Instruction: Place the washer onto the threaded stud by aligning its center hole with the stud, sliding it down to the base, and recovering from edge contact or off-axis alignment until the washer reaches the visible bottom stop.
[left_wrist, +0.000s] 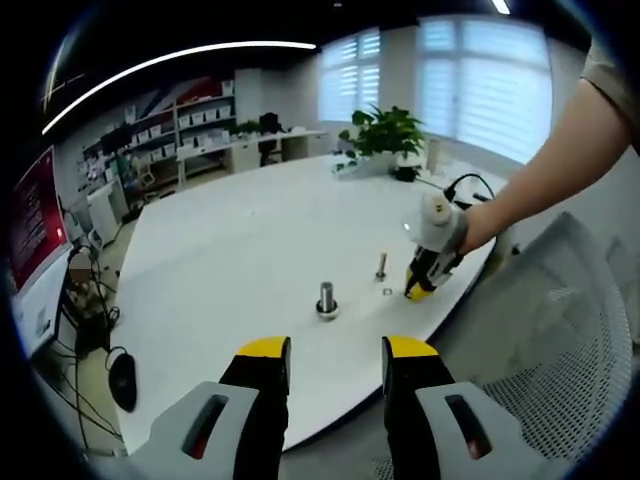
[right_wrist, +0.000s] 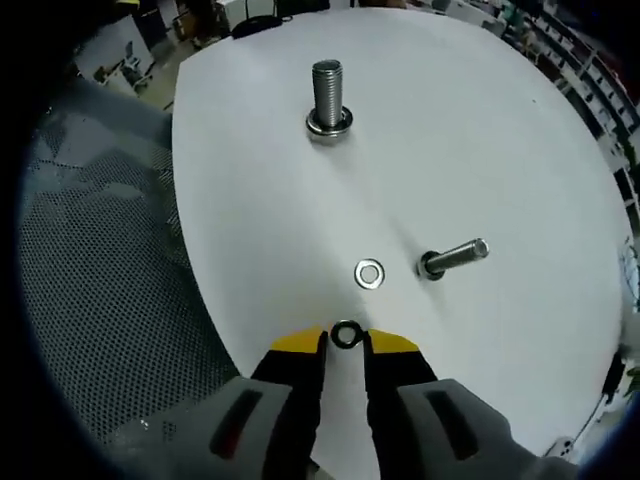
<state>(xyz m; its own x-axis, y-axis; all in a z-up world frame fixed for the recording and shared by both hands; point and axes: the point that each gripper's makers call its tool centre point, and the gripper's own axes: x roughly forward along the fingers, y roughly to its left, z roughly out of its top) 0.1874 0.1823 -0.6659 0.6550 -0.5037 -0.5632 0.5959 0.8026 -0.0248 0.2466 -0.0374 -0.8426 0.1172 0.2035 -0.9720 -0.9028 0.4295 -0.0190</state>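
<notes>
Washer (right_wrist: 345, 334) between narrow right gripper (right_wrist: 345, 344) jaws | left gripper (left_wrist: 336, 349) jaws wide

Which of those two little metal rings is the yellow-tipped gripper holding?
The dark washer, pinched between the right gripper tips. The shinier washer lies loose on the table, beside the smaller stud.

The scene is evenly lit by blinded windows (left_wrist: 480, 85) and a ceiling strip; edges are fisheye-bent; the white tabletop (right_wrist: 480, 140) is glare-free.
</notes>
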